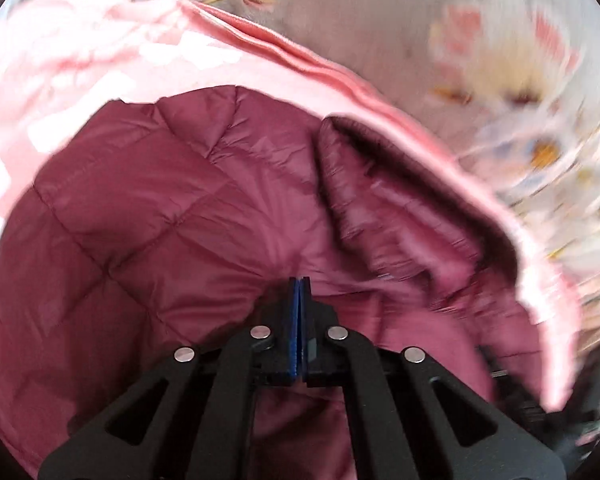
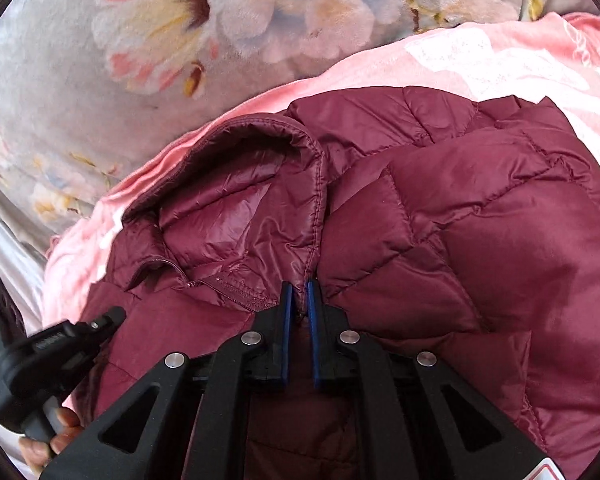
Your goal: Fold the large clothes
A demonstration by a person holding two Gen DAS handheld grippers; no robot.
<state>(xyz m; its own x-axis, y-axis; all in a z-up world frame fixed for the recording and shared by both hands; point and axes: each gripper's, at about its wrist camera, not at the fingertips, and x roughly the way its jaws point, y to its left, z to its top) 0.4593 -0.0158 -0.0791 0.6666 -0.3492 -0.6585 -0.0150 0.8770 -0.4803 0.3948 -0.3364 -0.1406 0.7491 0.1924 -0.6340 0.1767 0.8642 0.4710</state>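
1. Right gripper point(image 2: 298, 296): blue-padded black jaws narrow, pinching a ridge of the quilted maroon puffer jacket point(image 2: 440, 240) at the seam just ahead of the tips.
2. Left gripper point(image 1: 300, 292): jaws pressed together; jacket cloth bunched at the tips, apparently nipped there, though any fold between the pads hidden.
3. Both tilted downward onto the jacket; a hand point(image 2: 50, 434) gripping the left gripper's handle, low and left of the right gripper.
4. Beyond the tips: open maroon hood point(image 2: 236, 184) ahead and left, jacket spread rightward; beneath, a pink fleece blanket point(image 2: 480, 64); farther off, grey floral bedding point(image 2: 160, 32).
5. Step, probably: grasp secured near the collar.
6. Next, likely: lifting together, carrying the held edge across evenly, keeping slippery fabric from slipping.
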